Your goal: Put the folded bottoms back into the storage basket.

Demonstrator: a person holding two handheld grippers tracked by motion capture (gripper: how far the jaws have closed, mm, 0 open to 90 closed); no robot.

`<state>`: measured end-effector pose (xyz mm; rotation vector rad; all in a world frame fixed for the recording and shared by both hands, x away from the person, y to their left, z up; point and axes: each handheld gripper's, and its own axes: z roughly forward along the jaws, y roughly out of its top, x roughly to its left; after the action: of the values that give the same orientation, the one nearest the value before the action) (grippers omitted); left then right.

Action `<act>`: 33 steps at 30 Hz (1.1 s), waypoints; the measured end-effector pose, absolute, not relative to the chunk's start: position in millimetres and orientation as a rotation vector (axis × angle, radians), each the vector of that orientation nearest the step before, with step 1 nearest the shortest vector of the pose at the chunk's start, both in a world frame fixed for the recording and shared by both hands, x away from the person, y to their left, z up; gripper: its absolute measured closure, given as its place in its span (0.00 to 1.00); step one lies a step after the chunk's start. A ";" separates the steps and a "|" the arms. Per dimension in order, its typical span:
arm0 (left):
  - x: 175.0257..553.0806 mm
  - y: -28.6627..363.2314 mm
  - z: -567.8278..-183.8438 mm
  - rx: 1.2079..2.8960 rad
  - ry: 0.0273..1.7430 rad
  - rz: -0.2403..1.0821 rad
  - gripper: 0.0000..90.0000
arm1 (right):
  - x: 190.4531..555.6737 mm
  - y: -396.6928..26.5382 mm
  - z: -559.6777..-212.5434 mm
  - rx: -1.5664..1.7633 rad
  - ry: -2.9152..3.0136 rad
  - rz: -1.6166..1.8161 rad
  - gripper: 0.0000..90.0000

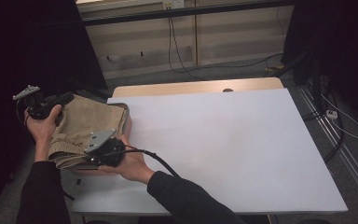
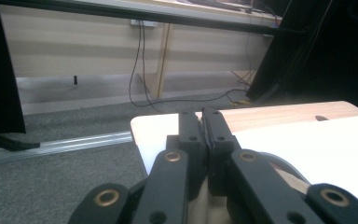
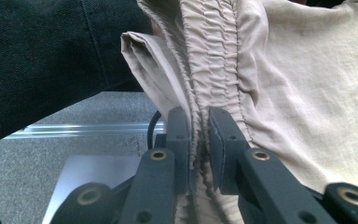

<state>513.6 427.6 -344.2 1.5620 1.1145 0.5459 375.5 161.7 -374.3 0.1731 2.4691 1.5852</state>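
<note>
Garment (image 1: 86, 128) at table (image 1: 223, 140) left edge, between tools

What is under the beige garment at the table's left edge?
The beige garment is held up by both grippers, left gripper and right gripper, overhanging the white table corner. A reddish-brown edge peeks out beneath; the rest underneath is covered by cloth.
</note>
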 end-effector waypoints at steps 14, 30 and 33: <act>522.6 427.4 -351.3 1.579 1.116 0.531 0.98 | 384.1 164.6 -379.0 0.203 2.476 1.563 0.88; 529.2 431.5 -366.1 1.611 1.145 0.515 0.98 | 393.7 170.6 -388.7 0.218 2.515 1.534 0.88; 529.2 432.8 -369.6 1.596 1.159 0.511 0.98 | 394.0 171.1 -390.5 0.213 2.519 1.525 0.87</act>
<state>529.2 432.8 -369.6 1.5964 1.1586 0.5105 394.0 171.1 -390.5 0.2127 2.5192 1.5250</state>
